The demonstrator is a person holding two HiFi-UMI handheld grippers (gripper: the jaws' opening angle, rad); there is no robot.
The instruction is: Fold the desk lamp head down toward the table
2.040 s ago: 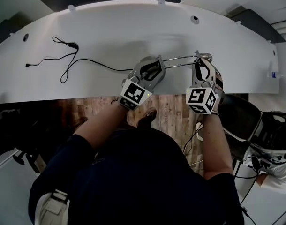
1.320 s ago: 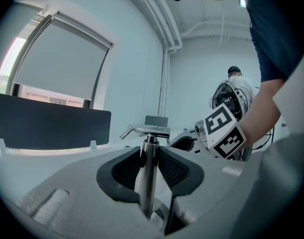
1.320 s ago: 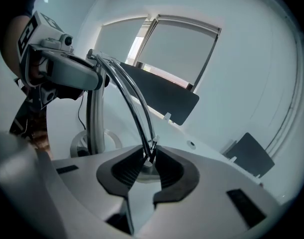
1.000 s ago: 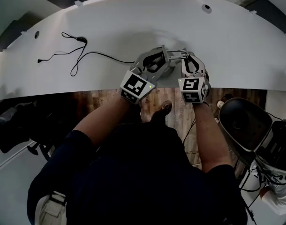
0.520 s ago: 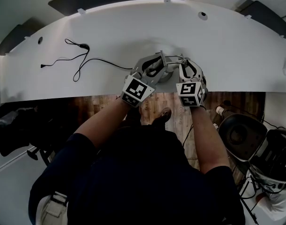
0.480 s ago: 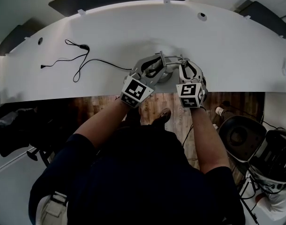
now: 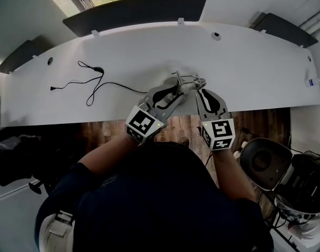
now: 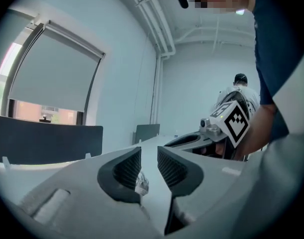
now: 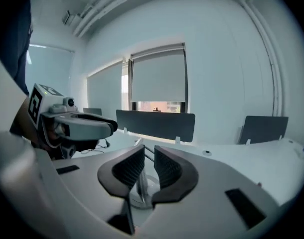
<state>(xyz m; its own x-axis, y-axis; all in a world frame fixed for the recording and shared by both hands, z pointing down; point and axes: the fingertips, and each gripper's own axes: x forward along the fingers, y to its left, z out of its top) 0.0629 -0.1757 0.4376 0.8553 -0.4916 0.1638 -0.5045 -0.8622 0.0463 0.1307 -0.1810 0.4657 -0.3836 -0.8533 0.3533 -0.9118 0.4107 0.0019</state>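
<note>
The silver wire-arm desk lamp [image 7: 187,81] lies folded low over its round base near the white desk's front edge. My left gripper [image 7: 177,86] reaches it from the left, jaws apart, with a small silver lamp part [image 8: 140,183] low by the left pad. The right gripper [image 7: 203,92] hangs just short of the lamp. Its jaws are closing, and through their gap I see the lamp's thin rod [image 9: 142,185] and base, not pinched. In each gripper's own view the jaws, left [image 8: 149,166] and right [image 9: 149,166], stand slightly apart.
A black cable [image 7: 92,83] loops on the desk [image 7: 254,72] to the left. Dark partition panels [image 7: 134,9] line its far edge. A round black seat [image 7: 259,161] stands on the floor at the right. A person [image 8: 237,86] stands in the background.
The lamp arm, stretched out rightward two seconds ago, is now folded over its base. In the last half second both grippers rose and drew back toward me, and the right one rolled.
</note>
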